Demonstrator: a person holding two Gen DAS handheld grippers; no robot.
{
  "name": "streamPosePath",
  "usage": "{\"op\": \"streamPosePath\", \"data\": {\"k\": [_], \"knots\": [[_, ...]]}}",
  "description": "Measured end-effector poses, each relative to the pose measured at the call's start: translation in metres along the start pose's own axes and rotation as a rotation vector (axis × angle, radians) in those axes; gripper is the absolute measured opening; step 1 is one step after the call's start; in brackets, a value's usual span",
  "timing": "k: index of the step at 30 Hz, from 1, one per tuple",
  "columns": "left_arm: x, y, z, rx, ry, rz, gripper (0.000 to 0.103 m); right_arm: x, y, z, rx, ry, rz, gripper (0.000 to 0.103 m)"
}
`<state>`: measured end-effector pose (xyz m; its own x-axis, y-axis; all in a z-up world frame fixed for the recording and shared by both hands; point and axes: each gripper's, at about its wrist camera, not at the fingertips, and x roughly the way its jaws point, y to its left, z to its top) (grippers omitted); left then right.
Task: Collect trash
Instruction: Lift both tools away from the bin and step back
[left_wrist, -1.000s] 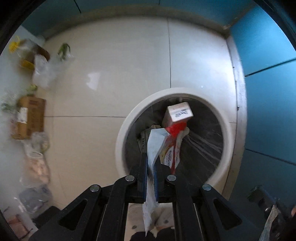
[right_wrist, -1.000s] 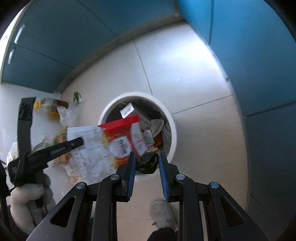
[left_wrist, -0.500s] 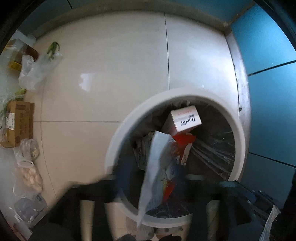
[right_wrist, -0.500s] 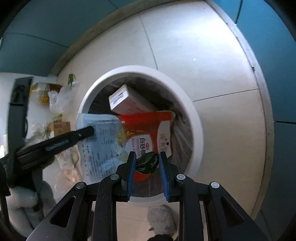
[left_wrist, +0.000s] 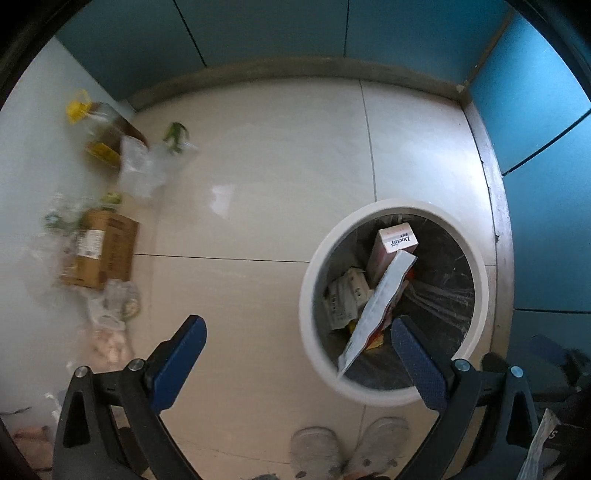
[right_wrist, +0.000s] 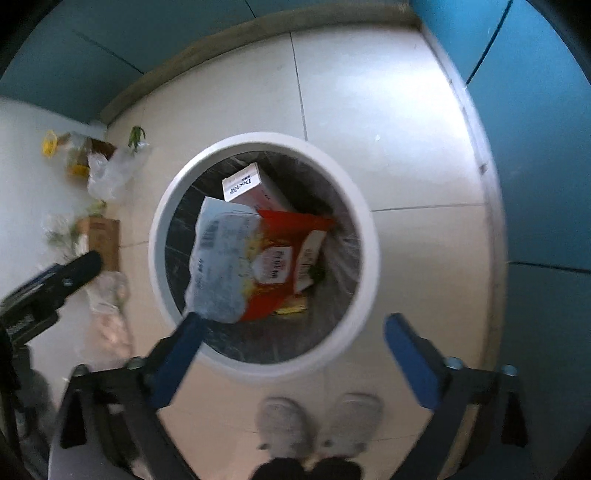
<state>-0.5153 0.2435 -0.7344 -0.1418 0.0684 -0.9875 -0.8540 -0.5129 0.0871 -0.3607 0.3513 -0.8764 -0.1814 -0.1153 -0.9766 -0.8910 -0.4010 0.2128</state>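
Tiled floor (left_wrist: 280, 177), pale and glossy, with a window glare patch; teal cabinet fronts (left_wrist: 280, 33) on the far side and to the right, a grey plinth at their foot, a white wall along the left. No worktop in sight.

White round bin (right_wrist: 354, 206) with a dark liner, standing near the right-hand cabinets, already holding a "Doctor" carton (right_wrist: 255, 190), small paper packets and a yellow scrap. Large red-and-white snack bag (right_wrist: 255, 266) propped at a slant, lower corner up at the near rim rather than sunk inside. Likely trouble: the bag tipping back over the rim onto the floor, being light and leaning on the carton, or getting nudged by a jaw swinging away; may need a push down.

Still-uncollected litter along the left wall: brown cardboard box (left_wrist: 99, 254), clear plastic bags (left_wrist: 140, 170), yellow-handled packaging (left_wrist: 79, 107), a green sprig (left_wrist: 175, 134). Thin films apt to slip from a pinch or trail loose contents; blur there makes the details uncertain.

Left hand-held gripper (left_wrist: 295, 350) spread wide and empty, off to the bin's left. Right hand-held gripper (right_wrist: 295, 343) likewise spread wide, empty, directly over the bin. Grey shoes (right_wrist: 317, 424) close to the bin's base, so a stray step could shift it.
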Motion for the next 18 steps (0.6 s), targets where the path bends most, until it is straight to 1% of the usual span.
{"op": "streamPosePath", "data": {"k": [4, 7, 12, 16, 18], "knots": [[-0.042, 0.003, -0.011, -0.020, -0.018, -0.006, 0.102, -0.040, 0.005, -0.011, -0.047, -0.048, -0.090, 0.103], [-0.083, 0.006, -0.017, -0.029, -0.045, -0.001, 0.102, -0.086, 0.008, -0.022, -0.061, -0.086, -0.134, 0.103], [-0.166, 0.013, -0.032, -0.046, -0.079, 0.000, 0.102, -0.169, 0.018, -0.043, -0.085, -0.145, -0.158, 0.103], [-0.242, 0.017, -0.051, -0.048, -0.114, 0.005, 0.102, -0.250, 0.028, -0.064, -0.097, -0.198, -0.155, 0.103], [-0.280, 0.017, -0.061, -0.048, -0.139, 0.003, 0.102, -0.298, 0.033, -0.078, -0.106, -0.228, -0.149, 0.103]]}}
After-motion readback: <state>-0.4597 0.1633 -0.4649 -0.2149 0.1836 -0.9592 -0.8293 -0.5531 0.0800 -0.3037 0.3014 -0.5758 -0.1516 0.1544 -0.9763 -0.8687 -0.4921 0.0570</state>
